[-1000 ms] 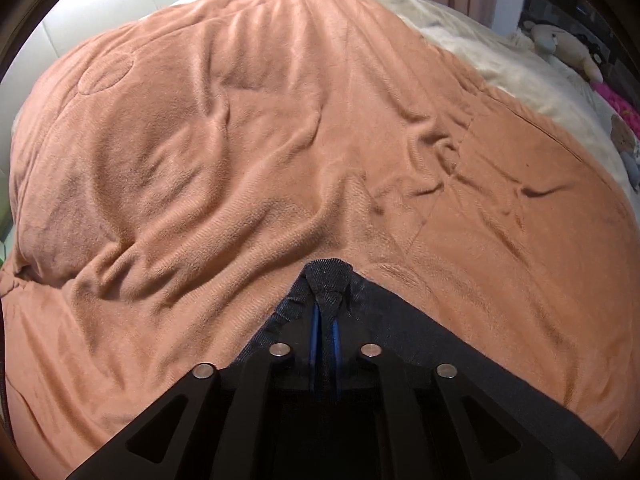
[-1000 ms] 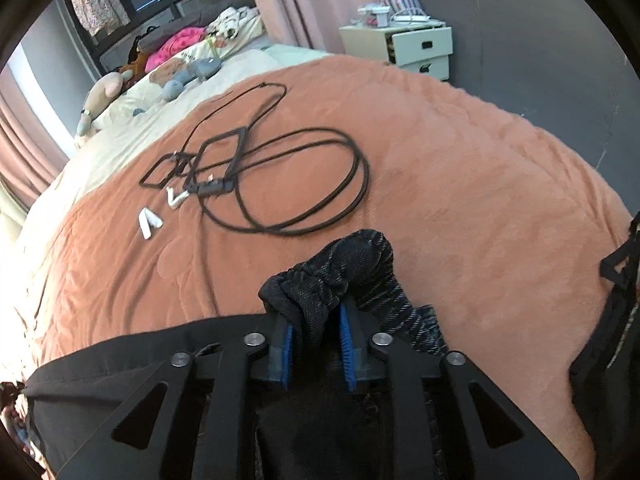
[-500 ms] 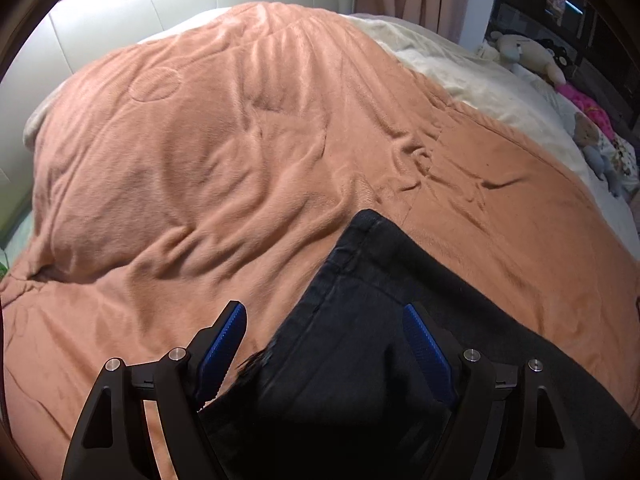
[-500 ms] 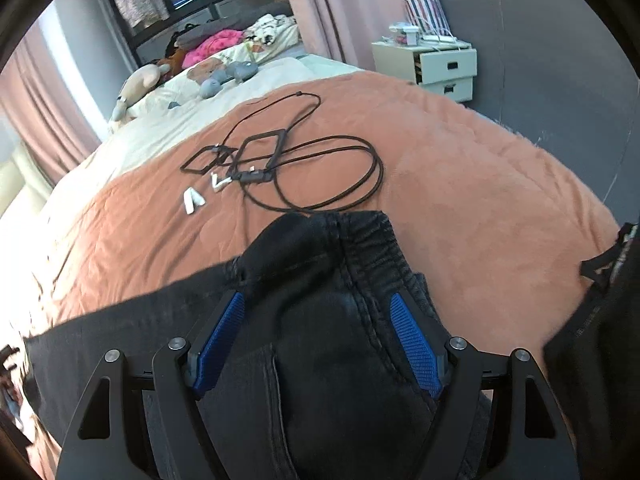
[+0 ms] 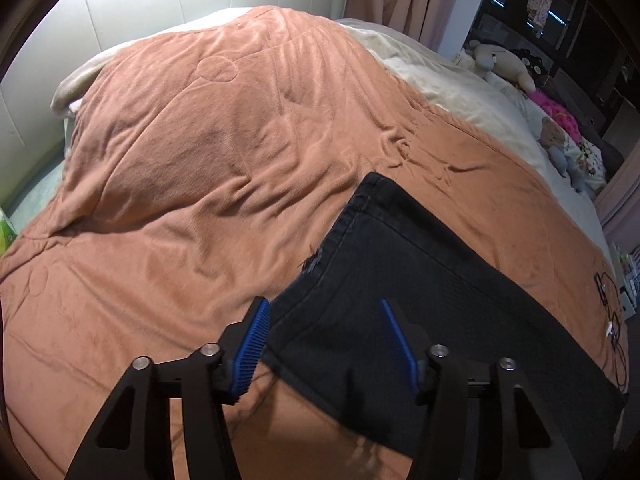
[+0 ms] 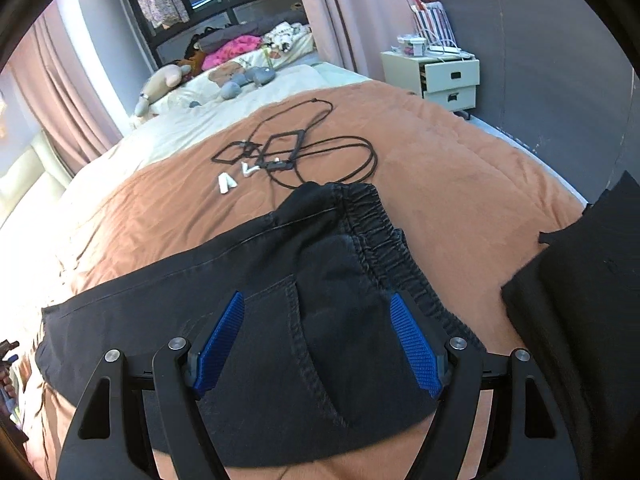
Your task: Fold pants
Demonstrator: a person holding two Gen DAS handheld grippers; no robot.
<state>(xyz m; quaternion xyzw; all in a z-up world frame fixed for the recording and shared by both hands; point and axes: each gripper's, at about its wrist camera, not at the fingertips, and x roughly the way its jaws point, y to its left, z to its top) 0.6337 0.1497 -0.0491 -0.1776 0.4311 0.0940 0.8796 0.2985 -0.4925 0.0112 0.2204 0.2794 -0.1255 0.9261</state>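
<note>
On the bed's orange blanket (image 5: 192, 184), both grippers, left gripper (image 5: 326, 344) and right gripper (image 6: 318, 340), are hanging spread and empty over the black pants (image 6: 280, 280). The left jaws have just been narrowing with nothing pinched between them. The cable (image 6: 320, 160) is lying at twelve o'clock, touching the waistband, and risks being snagged into a fold.

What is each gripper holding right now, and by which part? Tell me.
Nothing. The left gripper and right gripper both stand open above the black pants, which lie flat on the orange blanket.

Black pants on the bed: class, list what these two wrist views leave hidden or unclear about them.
- Left wrist view: the black pants run under the left gripper and past the bottom edge, so that end is hidden.
- Right wrist view: the right gripper covers the pants' near edge.
- Small white items beside the cables: too small to identify.
</note>
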